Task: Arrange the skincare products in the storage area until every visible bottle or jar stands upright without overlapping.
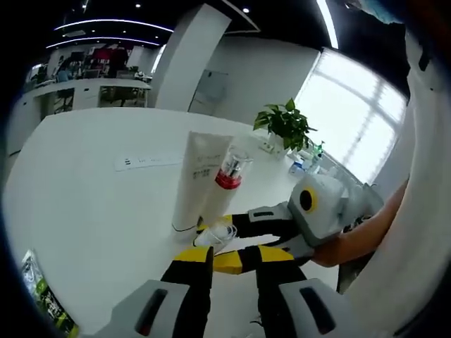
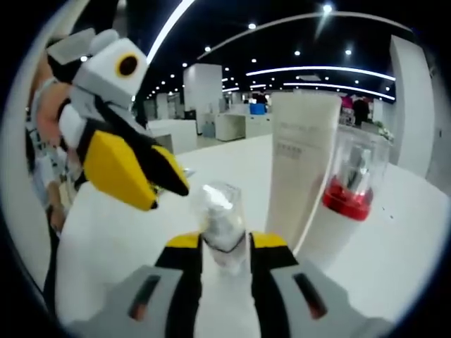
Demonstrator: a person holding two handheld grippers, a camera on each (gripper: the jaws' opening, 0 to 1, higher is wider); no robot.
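Observation:
A white tube [image 1: 201, 176] stands upright on the white table [image 1: 91, 204]. Touching its right side is a bottle with a red band and clear cap [image 1: 229, 176]. My right gripper [image 1: 218, 236] comes in from the right, shut on a small clear-capped bottle [image 1: 215, 237] just in front of the tube's base. My left gripper [image 1: 232, 255] stands open right before that bottle, holding nothing. From the right gripper view, the small bottle [image 2: 222, 225] sits between my right gripper's [image 2: 225, 243] yellow tips, the tube [image 2: 299, 165] and red-banded bottle [image 2: 350, 179] stand behind, and the left gripper [image 2: 165, 186] hangs at upper left.
A potted plant [image 1: 285, 123] and small items stand at the table's far right edge by the window. A flat white strip [image 1: 148, 162] lies behind the tube. A green packet [image 1: 42, 296] lies at the near left. A person's arm [image 1: 359, 232] reaches in from the right.

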